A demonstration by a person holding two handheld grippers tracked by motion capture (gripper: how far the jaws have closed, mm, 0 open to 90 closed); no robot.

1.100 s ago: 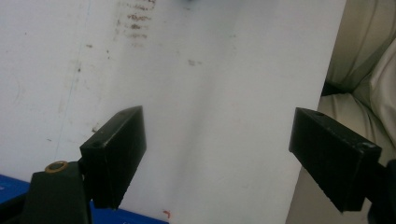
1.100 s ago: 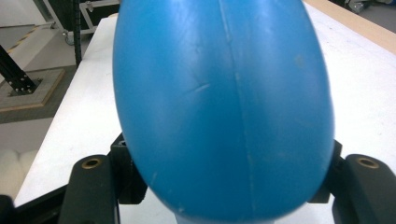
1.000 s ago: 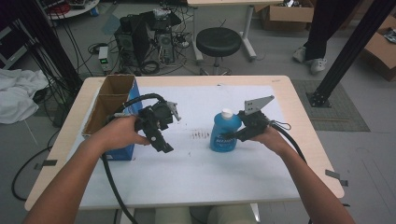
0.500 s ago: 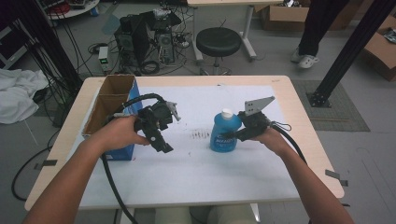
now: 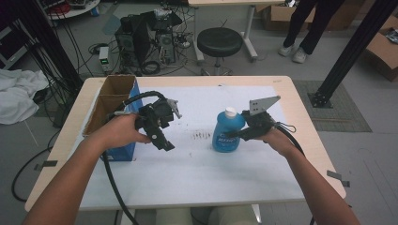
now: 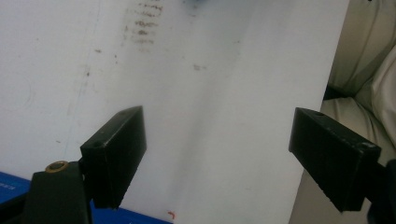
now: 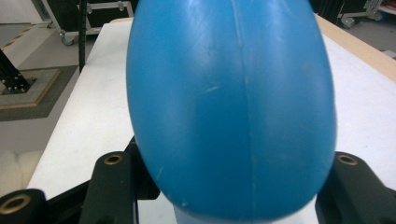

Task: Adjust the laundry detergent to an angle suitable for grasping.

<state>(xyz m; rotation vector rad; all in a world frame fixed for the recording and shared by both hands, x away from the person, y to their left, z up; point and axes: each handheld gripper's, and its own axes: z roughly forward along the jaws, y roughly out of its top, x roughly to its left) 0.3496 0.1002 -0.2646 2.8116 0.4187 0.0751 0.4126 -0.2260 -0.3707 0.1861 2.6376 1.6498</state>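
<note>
Right gripper (image 5: 241, 134) fingers just closed, clamped on blue bottle (image 5: 226, 133); contact apparently hidden. Left gripper (image 5: 165, 142) fingers apart.

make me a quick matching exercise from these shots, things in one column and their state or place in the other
Things:
1. blue bottle
2. left gripper
3. cardboard box
4. black stool

States or places:
A. on the floor beyond the table
B. jaws wide apart over the white sheet
C. clamped between the right gripper's jaws
D. open-topped, at the table's left edge

Pairs: 1-C, 2-B, 3-D, 4-A
</note>
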